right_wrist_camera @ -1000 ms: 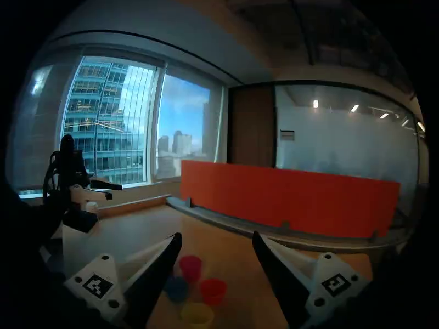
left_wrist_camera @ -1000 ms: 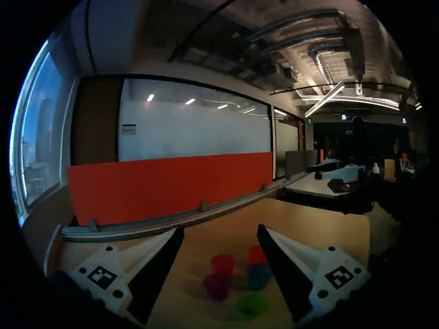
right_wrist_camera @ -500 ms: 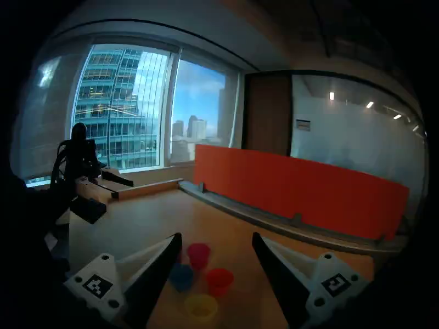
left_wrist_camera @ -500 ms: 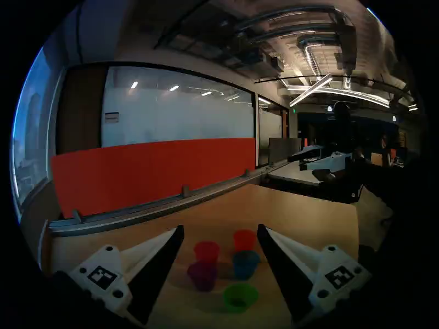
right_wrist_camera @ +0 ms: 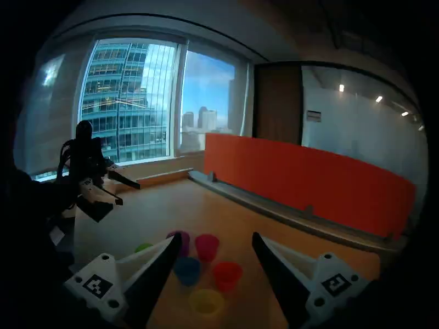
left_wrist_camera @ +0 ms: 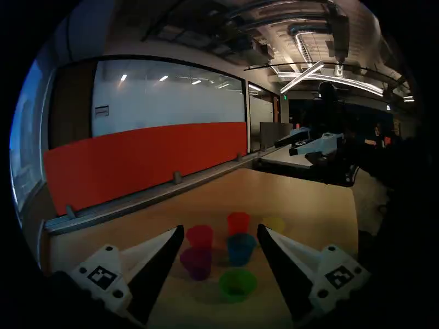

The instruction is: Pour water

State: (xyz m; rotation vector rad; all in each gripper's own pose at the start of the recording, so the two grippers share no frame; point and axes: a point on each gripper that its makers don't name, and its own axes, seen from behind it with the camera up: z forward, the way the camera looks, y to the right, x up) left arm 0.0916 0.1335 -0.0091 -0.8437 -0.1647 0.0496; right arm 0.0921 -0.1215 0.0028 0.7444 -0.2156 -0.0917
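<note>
Several small plastic cups stand clustered on a wooden table (left_wrist_camera: 307, 219). In the left gripper view I see a pink cup (left_wrist_camera: 199, 236), a red cup (left_wrist_camera: 238, 222), a yellow cup (left_wrist_camera: 273, 223), a purple cup (left_wrist_camera: 196, 262), a blue cup (left_wrist_camera: 240, 248) and a green cup (left_wrist_camera: 237, 283). My left gripper (left_wrist_camera: 218, 229) is open above the table, just short of them. The right gripper view shows the purple cup (right_wrist_camera: 183, 241), pink cup (right_wrist_camera: 207, 245), blue cup (right_wrist_camera: 187, 270), red cup (right_wrist_camera: 227, 274), yellow cup (right_wrist_camera: 206, 301) and green cup (right_wrist_camera: 144, 248). My right gripper (right_wrist_camera: 215, 237) is open and holds nothing.
An orange divider panel (left_wrist_camera: 142, 159) with a grey rail runs along the table's far edge. Large windows (right_wrist_camera: 131, 104) lie beyond the table. The other gripper shows farther off in each view, the right one (left_wrist_camera: 315, 148) and the left one (right_wrist_camera: 99, 186), each held by a dark-sleeved arm.
Both cameras have tipped down and swung, so the cups sit higher in each view. The yellow cup has entered the left gripper view, the purple and green cups the right gripper view. Both grippers stayed open.
</note>
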